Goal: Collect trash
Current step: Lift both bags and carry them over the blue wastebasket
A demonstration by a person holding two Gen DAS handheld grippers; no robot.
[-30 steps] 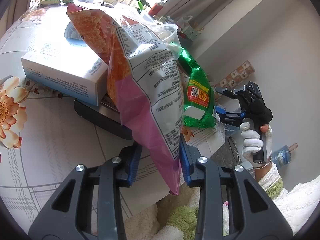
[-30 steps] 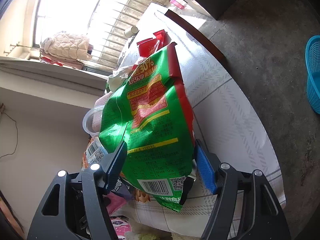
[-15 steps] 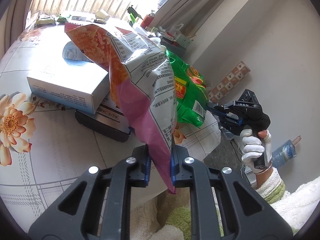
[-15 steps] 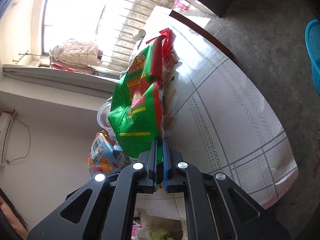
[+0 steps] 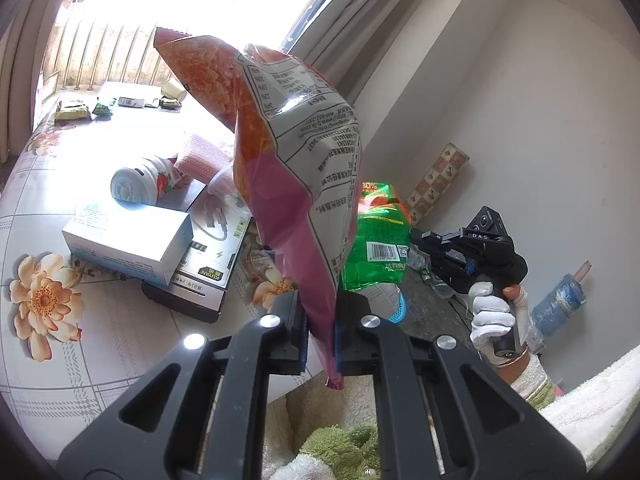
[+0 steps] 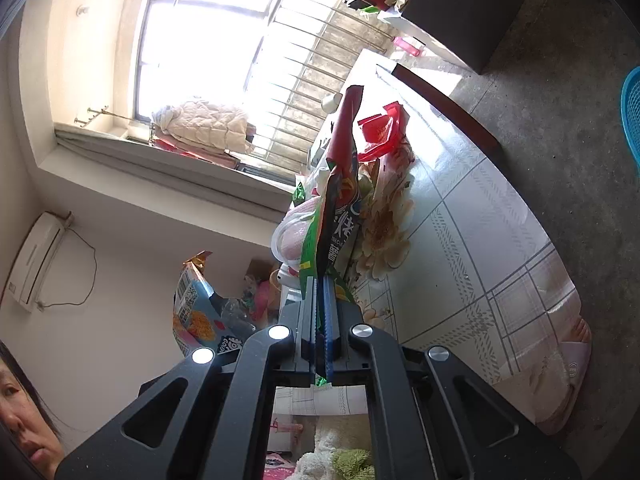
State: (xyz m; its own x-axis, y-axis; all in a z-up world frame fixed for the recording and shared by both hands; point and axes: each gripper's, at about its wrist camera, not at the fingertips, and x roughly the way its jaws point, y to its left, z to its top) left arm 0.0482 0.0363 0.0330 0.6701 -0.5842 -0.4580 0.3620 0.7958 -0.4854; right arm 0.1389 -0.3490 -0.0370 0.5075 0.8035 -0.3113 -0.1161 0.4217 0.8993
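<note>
My left gripper (image 5: pixel 320 320) is shut on the bottom edge of an orange and pink snack bag (image 5: pixel 288 152), held upright above the table's near edge. My right gripper (image 6: pixel 320 316) is shut on a green snack bag (image 6: pixel 340 208), seen edge-on and lifted off the table. In the left wrist view the green bag (image 5: pixel 378 248) hangs to the right of the orange bag, with the right gripper's body (image 5: pixel 476 252) in a white-gloved hand beyond it. The orange bag also shows at the left in the right wrist view (image 6: pixel 192 304).
On the floral tablecloth (image 5: pixel 80 352) lie a white and blue box (image 5: pixel 128 244), a black box under it (image 5: pixel 208 264), a white jar on its side (image 5: pixel 140 180) and small wrappers at the far end (image 5: pixel 84 110). A red wrapper (image 6: pixel 380 132) lies on the table. A blue basket (image 6: pixel 632 112) stands on the floor.
Both grippers closed on their bags, then lifted them off the table. The orange bag rose and the green bag swung edge-on and up to the right.
</note>
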